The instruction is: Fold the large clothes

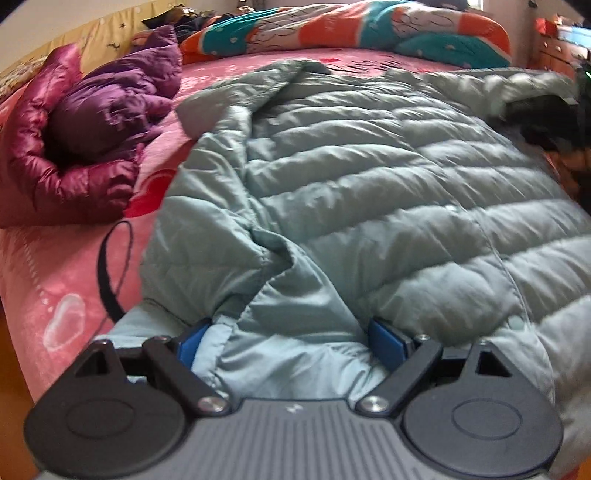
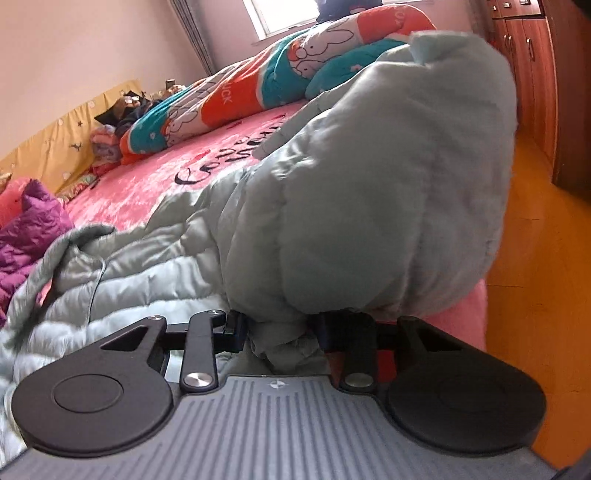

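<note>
A pale green quilted down jacket (image 1: 369, 192) lies spread on the pink bed (image 1: 44, 288). My left gripper (image 1: 291, 339) has its blue pads wide apart, with a bunched edge of the jacket lying between them. My right gripper (image 2: 280, 332) is closed on a thick fold of the same jacket (image 2: 369, 206) near the bed's right edge; the fold bulges up over the fingers and hides their tips.
A crumpled purple and magenta down jacket (image 1: 88, 136) lies on the bed at the left. A rolled orange and teal rabbit-print quilt (image 1: 332, 29) lies along the far side. A wooden wardrobe (image 2: 532, 74) and orange floor (image 2: 535, 295) are to the right of the bed.
</note>
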